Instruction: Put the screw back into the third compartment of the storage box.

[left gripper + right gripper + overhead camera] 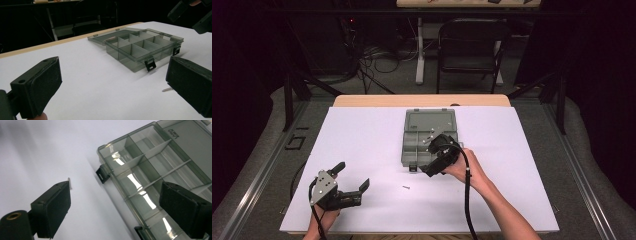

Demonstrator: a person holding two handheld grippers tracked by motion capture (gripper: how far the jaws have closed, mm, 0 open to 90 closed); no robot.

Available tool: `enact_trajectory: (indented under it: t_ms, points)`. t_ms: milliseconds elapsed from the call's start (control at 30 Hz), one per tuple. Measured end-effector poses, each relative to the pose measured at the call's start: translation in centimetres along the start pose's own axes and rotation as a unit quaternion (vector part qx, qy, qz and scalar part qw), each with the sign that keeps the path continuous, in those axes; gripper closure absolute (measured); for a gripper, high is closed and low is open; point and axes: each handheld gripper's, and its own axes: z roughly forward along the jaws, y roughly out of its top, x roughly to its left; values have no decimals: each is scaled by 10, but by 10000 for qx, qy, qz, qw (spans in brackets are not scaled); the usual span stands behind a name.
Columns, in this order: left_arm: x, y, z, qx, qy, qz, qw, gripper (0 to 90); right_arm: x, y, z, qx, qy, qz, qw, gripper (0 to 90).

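Observation:
A grey see-through compartment box point(417, 150) lies open on the white tabletop point(362, 135), its lid point(430, 120) folded flat away from me. The compartments in the box point(150, 167) look empty. My right gripper point(431, 171) hovers at the box's near edge, open, with nothing between its pads; the right gripper point(115, 202) has the front latch and the box's near corner in front of it. A small screw point(406, 187) lies loose on the table in front of the box point(140, 50). My left gripper point(352, 176) rests low at the near left, open and empty, and the screw point(167, 89) lies beside its right pad.
A black folding chair point(469, 45) and a white table leg point(420, 50) stand beyond the far wooden table edge point(422, 100), with cables on the floor. The right gripper point(190, 15) hangs at the top right of the left gripper view.

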Motion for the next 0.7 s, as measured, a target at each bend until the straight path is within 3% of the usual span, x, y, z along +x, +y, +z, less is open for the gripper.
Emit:
enact_trajectory:
  t_ms: [300,700]
  points:
    - [-1,0,0,-4,-11,21,10000,1,16,-1,5,-3,219,-71,9997,44]
    - [-1,0,1,-12,-2,6,10000,1,34,-1,25,186,494,-145,9985,0]
